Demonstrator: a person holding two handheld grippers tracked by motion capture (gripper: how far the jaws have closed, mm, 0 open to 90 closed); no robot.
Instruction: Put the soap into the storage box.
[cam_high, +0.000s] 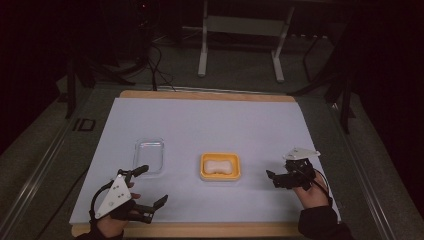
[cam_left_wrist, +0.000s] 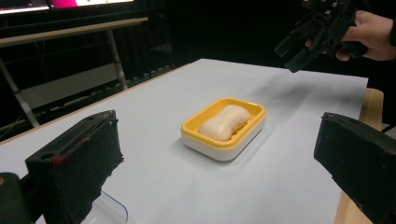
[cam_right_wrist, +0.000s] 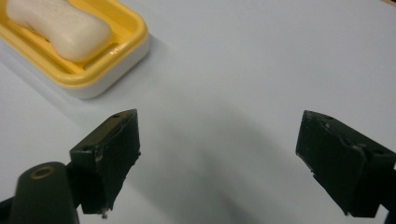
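1. High view: a yellow soap dish (cam_high: 220, 167) is seen near the middle of the white table cover (cam_high: 210, 120), with a pale bar of soap (cam_high: 220, 165) lying in it. A clear plastic lid (cam_high: 149, 155) lies flat to its left, apart from it. The left gripper (cam_high: 148, 187) is held near the front edge with its jaws spread and nothing between them; the right gripper (cam_high: 276, 178) is held to the right of the dish, and its jaw gap cannot be judged here.

2. Left gripper view: the dish (cam_left_wrist: 224, 128) is framed between the wide-apart jaws, well ahead of them. The soap (cam_left_wrist: 223, 122) is probably smooth, hard and slippery, so it is best taken across its narrowed waist.

3. Right gripper view: the jaws are released, above bare cover, the dish (cam_right_wrist: 88, 46) just beyond. The dish looks light and rigid; its long rims could be pinched.
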